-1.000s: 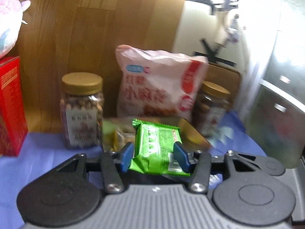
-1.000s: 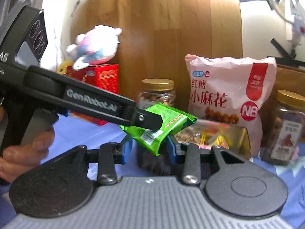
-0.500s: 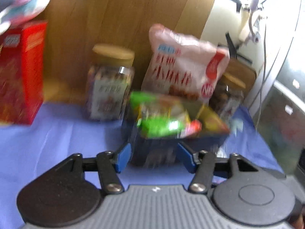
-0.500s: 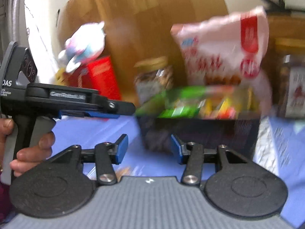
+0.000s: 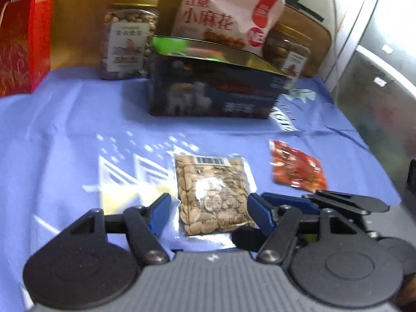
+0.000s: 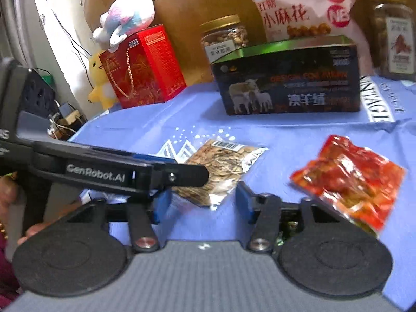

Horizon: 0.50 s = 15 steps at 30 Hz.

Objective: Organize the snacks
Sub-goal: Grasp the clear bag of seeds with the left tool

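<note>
Left gripper (image 5: pixel 209 214): jaws spread, just been opening, nothing pinched; seed packet (image 5: pixel 212 195) lies flat on the surface between them. Right gripper (image 6: pixel 202 202): jaws spread, just been opening, empty. Red packet (image 6: pixel 348 179): on the blue cloth (image 5: pixel 65 135), right of the seeds. Dark box (image 5: pixel 215 88): farther back, open-topped. Behind it: pink bag (image 5: pixel 223 15), two jars.

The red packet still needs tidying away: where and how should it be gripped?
The red packet lies flat and crinkled on the blue cloth, nothing touching it. Probably best to pinch its raised near edge, with the open right claw coming low from the front.
</note>
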Motion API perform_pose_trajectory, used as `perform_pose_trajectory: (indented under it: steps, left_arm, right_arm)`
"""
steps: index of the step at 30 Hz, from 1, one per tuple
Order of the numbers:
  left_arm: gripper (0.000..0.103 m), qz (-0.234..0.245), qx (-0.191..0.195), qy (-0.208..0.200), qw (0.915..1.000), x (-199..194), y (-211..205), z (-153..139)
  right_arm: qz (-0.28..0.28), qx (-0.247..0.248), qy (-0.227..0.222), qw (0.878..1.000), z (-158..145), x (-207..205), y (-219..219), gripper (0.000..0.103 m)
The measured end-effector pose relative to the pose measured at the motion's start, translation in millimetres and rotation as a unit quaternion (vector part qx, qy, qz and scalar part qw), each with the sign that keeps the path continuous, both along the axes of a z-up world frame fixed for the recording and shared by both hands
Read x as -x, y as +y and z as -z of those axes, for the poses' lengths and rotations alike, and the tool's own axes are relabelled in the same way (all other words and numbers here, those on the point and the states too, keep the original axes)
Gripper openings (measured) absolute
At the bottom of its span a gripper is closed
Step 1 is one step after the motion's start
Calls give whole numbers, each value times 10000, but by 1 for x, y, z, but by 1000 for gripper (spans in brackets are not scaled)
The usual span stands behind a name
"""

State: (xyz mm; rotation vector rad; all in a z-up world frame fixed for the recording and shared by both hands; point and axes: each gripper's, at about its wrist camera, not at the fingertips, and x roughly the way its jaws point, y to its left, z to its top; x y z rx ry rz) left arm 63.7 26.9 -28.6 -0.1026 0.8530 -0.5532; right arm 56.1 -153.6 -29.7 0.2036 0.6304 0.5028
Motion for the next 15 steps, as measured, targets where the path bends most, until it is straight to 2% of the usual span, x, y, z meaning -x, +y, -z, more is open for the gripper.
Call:
perform_pose_trajectory:
  steps: [5, 7, 10, 13, 15]
  left_arm:
    - [65, 158, 662, 407, 9968, 14, 0, 3]
    - [65, 185, 972, 614, 9932, 14, 2, 4]
    - [65, 293, 1714, 993, 9797, 13, 12, 6]
    - [64, 437, 2188, 1180, 9676, 14, 15, 7]
    - [64, 562, 2371, 1275, 9614, 15, 9, 7]
  right_arm:
    - [221, 245, -187, 9993, 5, 21, -16, 65]
    - [231, 267, -155, 9993, 5, 27, -18, 74]
    - [271, 397, -217, 9986, 6, 40, -17, 84]
    - [248, 231, -212, 9992, 6, 51, -25, 84]
    - [273, 179, -230, 9992, 6, 57, -28, 84]
